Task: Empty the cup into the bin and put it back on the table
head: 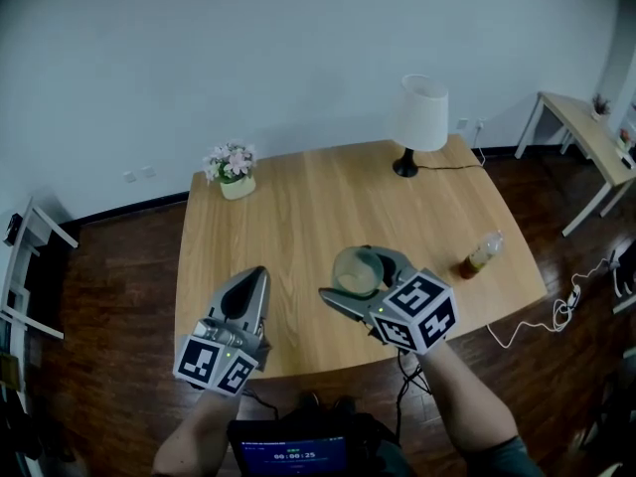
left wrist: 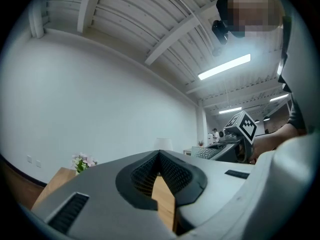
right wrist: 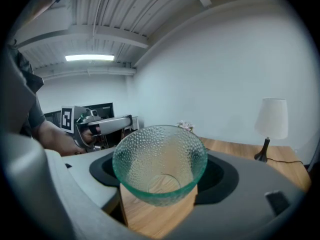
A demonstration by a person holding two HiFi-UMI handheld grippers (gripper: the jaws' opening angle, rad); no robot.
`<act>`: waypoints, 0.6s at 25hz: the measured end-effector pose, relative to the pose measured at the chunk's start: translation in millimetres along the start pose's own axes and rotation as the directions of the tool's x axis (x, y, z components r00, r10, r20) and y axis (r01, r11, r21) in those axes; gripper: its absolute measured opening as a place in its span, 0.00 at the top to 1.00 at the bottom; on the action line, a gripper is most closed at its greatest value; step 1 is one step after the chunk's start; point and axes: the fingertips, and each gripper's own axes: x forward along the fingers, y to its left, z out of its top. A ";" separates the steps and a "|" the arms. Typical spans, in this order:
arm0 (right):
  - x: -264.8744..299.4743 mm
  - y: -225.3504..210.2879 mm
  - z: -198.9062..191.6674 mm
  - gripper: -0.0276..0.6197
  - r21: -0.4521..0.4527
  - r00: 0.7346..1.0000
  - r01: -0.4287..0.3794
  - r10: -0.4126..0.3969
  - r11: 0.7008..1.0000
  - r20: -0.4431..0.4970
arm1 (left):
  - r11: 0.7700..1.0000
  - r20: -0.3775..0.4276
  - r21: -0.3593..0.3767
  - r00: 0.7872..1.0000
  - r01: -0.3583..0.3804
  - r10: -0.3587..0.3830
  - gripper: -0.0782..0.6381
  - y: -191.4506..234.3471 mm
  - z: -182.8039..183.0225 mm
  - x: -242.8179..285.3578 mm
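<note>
One cup [right wrist: 159, 164]: clear greenish glass, dimpled wall, flared rim, narrower base, empty, mouth up. Sits centre frame in right gripper view, gripped on both sides by right gripper [head: 364, 278], above table [head: 298, 217] near its lower edge. Left gripper [head: 253, 276] lower left, jaws pressed together, holding nothing.

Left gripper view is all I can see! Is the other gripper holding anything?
Observer: Yes, the right gripper is clamped on a dimpled glass cup.
Operator: Is there stuff in it?
Observer: It looks empty; the wood shows through its bottom.
Operator: Anything on the table I can't see?
Observer: A bottle lies on its side near the right edge of the table in the head view.
</note>
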 end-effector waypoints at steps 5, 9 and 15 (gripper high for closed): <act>3.0 -9.9 -16.1 0.33 0.022 0.999 0.032 -0.031 0.999 -0.024 | 0.999 -0.018 -0.031 0.999 0.028 -0.029 0.89 -1.7 -12.7 8.2; 10.3 -17.3 -29.4 0.33 0.051 0.998 0.044 -0.042 0.998 -0.040 | 0.998 -0.045 -0.043 0.998 0.038 -0.040 0.89 1.8 -26.1 13.9; 28.0 -31.3 -61.5 0.33 0.092 0.993 0.080 -0.072 0.993 -0.090 | 0.997 -0.104 -0.069 0.994 0.037 -0.044 0.89 7.2 -59.1 20.4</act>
